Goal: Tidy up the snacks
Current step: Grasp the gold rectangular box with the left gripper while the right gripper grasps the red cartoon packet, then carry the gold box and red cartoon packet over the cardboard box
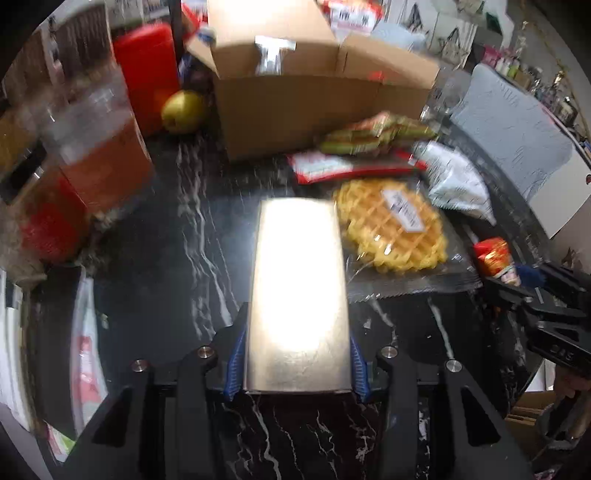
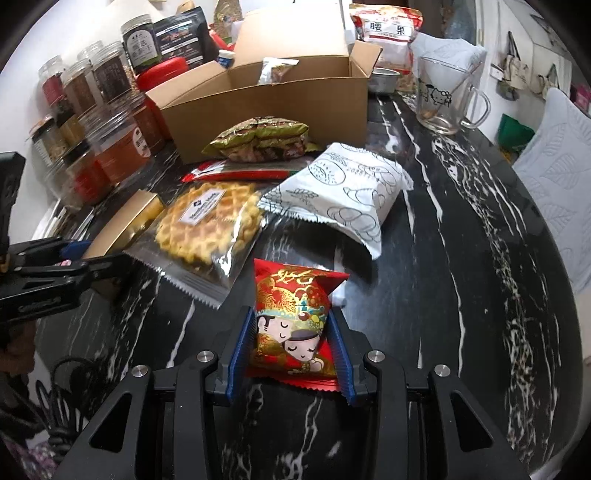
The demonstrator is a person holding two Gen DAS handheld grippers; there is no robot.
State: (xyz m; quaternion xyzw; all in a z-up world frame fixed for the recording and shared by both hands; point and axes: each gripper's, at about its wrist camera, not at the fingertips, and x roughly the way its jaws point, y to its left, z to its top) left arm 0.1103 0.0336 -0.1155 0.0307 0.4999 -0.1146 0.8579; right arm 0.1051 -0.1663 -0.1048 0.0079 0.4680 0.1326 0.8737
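Note:
My left gripper (image 1: 297, 363) is shut on a shiny gold box (image 1: 299, 291), held over the black marble counter (image 1: 155, 280); it also shows in the right wrist view (image 2: 122, 225). My right gripper (image 2: 291, 350) is shut on a red cartoon snack packet (image 2: 295, 321), seen at the right edge of the left wrist view (image 1: 493, 254). An open cardboard box (image 2: 266, 99) stands at the back with a silver packet (image 2: 273, 70) inside. In front of it lie a green packet (image 2: 258, 138), a red flat packet (image 2: 236, 173), a bagged waffle (image 2: 207, 225) and a white bread packet (image 2: 351, 195).
Several clear jars (image 2: 96, 110) line the left wall. A red container (image 1: 147, 74) and a pear (image 1: 183, 110) sit left of the box. A glass mug (image 2: 447, 96) and a cashew bag (image 2: 388, 33) stand at the back right. A cushion (image 2: 554, 162) lies beyond the counter's right edge.

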